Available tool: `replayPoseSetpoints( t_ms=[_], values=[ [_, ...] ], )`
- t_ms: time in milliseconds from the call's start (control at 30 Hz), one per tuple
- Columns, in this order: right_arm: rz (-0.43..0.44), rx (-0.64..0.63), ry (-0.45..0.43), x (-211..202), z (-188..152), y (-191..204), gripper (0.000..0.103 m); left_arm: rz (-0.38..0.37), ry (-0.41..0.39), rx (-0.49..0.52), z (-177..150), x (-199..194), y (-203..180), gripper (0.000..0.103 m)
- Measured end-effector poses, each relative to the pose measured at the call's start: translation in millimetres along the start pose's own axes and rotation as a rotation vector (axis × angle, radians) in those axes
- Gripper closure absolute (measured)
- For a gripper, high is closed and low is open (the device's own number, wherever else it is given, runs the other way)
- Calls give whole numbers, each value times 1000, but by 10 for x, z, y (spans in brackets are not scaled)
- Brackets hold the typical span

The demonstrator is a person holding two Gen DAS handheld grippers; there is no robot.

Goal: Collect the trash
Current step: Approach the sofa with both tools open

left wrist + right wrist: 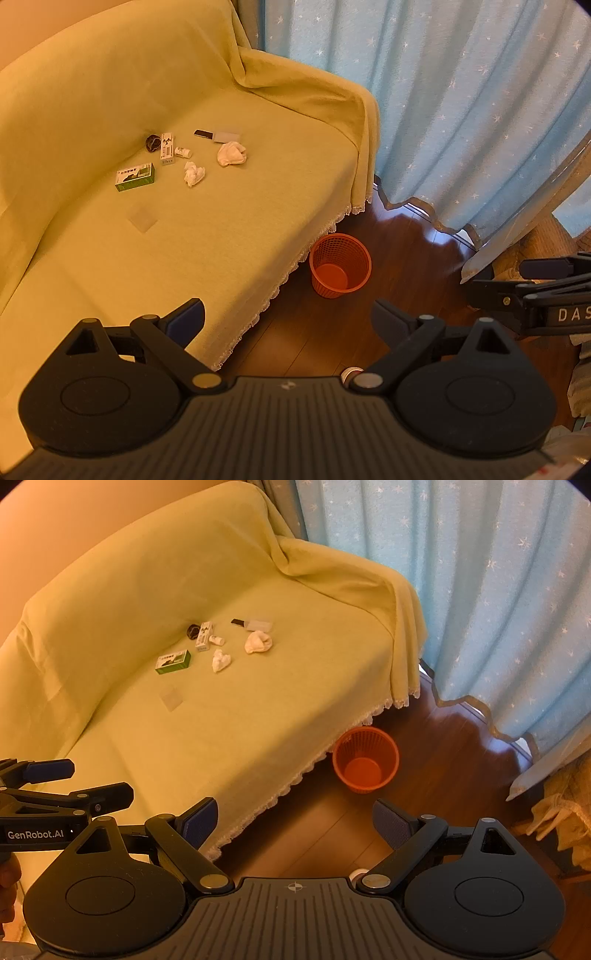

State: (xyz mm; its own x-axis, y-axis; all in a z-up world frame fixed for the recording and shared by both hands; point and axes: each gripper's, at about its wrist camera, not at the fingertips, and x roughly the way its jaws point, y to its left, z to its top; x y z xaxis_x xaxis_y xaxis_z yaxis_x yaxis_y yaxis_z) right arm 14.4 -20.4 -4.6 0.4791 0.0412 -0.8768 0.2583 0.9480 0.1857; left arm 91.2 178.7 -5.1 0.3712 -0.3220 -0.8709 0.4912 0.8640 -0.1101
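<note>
- Yellow-covered sofa (207,229) fills the left of both views; crumpled tissues (193,173) and small boxes (135,177) lie upper centre, well apart from both grippers.
- Orange bin (340,265) stands on the floor beside the sofa edge.
- Left gripper (288,317) and right gripper (295,818): fingers spread, empty.
- Risk: light tissue may slip mid-carry and miss the bin.
- Only the right view shows a hand (7,890), lower left.

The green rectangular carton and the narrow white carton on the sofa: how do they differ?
The green rectangular carton is green-sided and broader; the narrow white carton is white and slimmer. The green one lies nearer the camera and apart; the white one lies between a dark wad and a small white bottle. Both lie flat.
</note>
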Motion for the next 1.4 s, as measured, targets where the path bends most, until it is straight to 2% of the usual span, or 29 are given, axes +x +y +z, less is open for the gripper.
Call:
replayPoseSetpoints(
  t_ms=[433, 900, 1033, 1133, 1333, 1400],
  values=[
    [10, -29, 30, 80, 281, -453, 14, 32, 21, -38, 299, 209, -305, 8],
    [18, -73, 67, 390, 681, -1064, 14, 78, 40, -104, 649, 694, -555, 8],
    [3, -73, 61, 575, 742, -1295, 14, 122, 26, -130, 692, 885, -477, 8],
    [8, -22, 52, 708, 780, -1527, 31, 163, 26, -164, 719, 1051, -312, 8],
    [-23, 83, 86, 1190, 772, -1966, 31, 231, -4, -181, 745, 1434, 93, 8],
    [-26, 122, 66, 1377, 732, -2088, 31, 236, -13, -182, 748, 1596, 223, 8]
  ],
)
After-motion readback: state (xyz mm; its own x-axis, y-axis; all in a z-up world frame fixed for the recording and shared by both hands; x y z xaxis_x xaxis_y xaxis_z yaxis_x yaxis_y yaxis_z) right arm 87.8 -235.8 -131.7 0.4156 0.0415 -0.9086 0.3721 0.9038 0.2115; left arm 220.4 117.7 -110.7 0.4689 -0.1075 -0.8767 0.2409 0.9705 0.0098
